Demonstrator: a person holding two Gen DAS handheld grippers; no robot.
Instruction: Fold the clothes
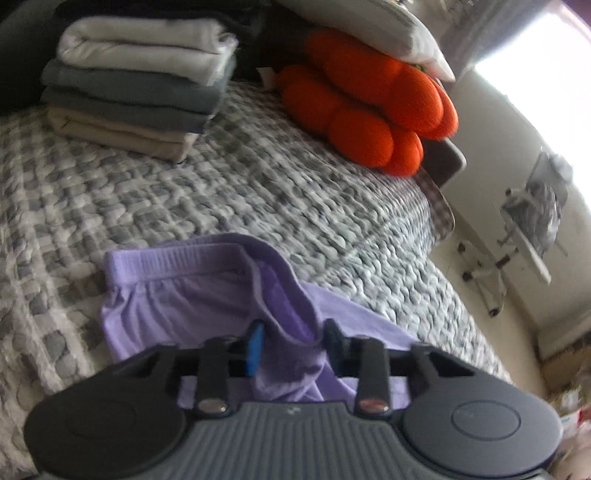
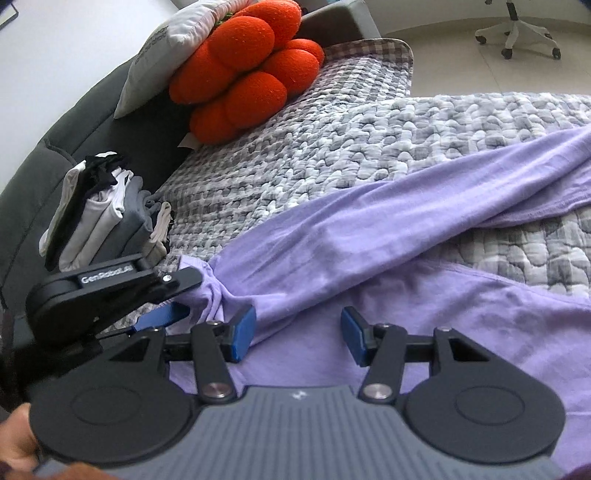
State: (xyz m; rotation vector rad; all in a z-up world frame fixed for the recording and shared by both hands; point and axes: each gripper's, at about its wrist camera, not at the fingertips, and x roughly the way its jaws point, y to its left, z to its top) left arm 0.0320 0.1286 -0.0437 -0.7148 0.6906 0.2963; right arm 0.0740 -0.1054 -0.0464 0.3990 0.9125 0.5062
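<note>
Surface: quilted bedspread (image 1: pixel 258 192), grey-and-white woven check, puffy and uneven; pale floor beyond its far edge, with an office chair base (image 2: pixel 517 33) well apart.

Background: stack of folded clothes (image 1: pixel 140 85) far ahead and left of the left jaws, white over grey over beige, edges squared; orange lobed cushion (image 1: pixel 369 107) far ahead and right, under a white pillow (image 1: pixel 388 33).

Task item: lilac garment (image 2: pixel 369 236), thin soft jersey, matte, wrinkled; spread loosely on the bedspread, not yet folded.

Ribbed hem: elastic band (image 1: pixel 177 258) lies just ahead and left of the left jaws, curling up into an open loop.

Left gripper (image 1: pixel 293 343): jaws narrowed on a bunched ridge of lilac fabric; blue pads (image 1: pixel 255 347) press the cloth from both sides. Judged a grip.

Right gripper (image 2: pixel 297 338): jaws stand about half open over flat lilac cloth; nothing between the pads, no contact evident.

Key relation: in the right wrist view the left gripper sits just left of the right jaws, pinching the garment's gathered corner. From there a long sleeve-like panel (image 2: pixel 461 192) runs ahead and to the right, its long axis diagonal across the right jaws' line.

Nearer hand: left already has the cloth; right hovers above the body panel, which lies directly under and ahead of it.

Judgement: right jaws need a second edge, likely to their right, before a fold can be drawn.

Handling: limp fabric, will sag and slide; a thin single layer is hard to pinch off the bumpy quilt.
</note>
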